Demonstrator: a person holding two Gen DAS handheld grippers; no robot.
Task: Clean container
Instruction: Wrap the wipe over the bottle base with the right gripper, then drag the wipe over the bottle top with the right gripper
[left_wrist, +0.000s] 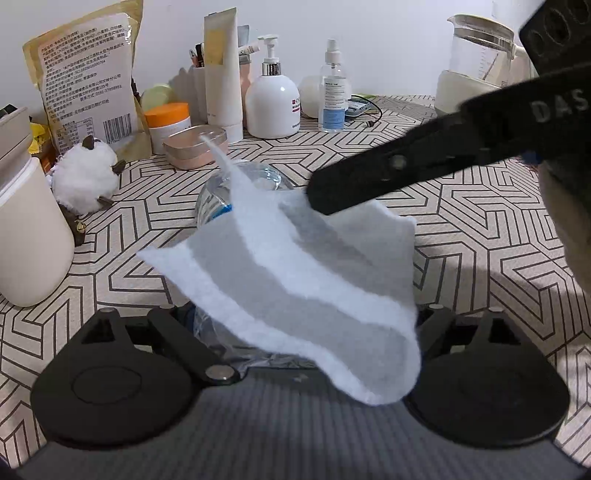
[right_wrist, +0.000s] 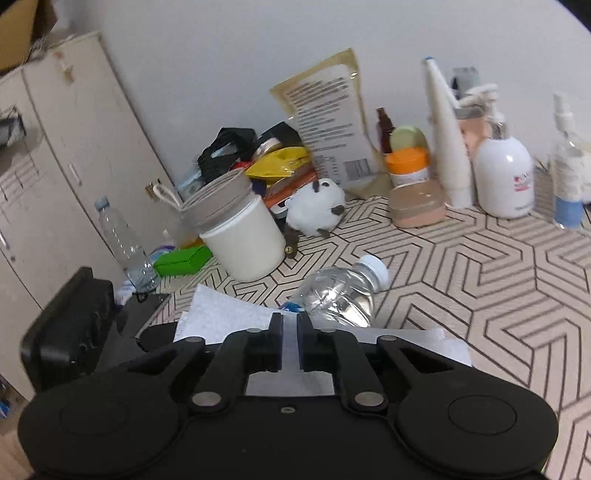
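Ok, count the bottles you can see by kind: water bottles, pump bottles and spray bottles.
Water bottles: 2 (one lying down, one standing at the far left)
Pump bottles: 1
Spray bottles: 1
Total: 4
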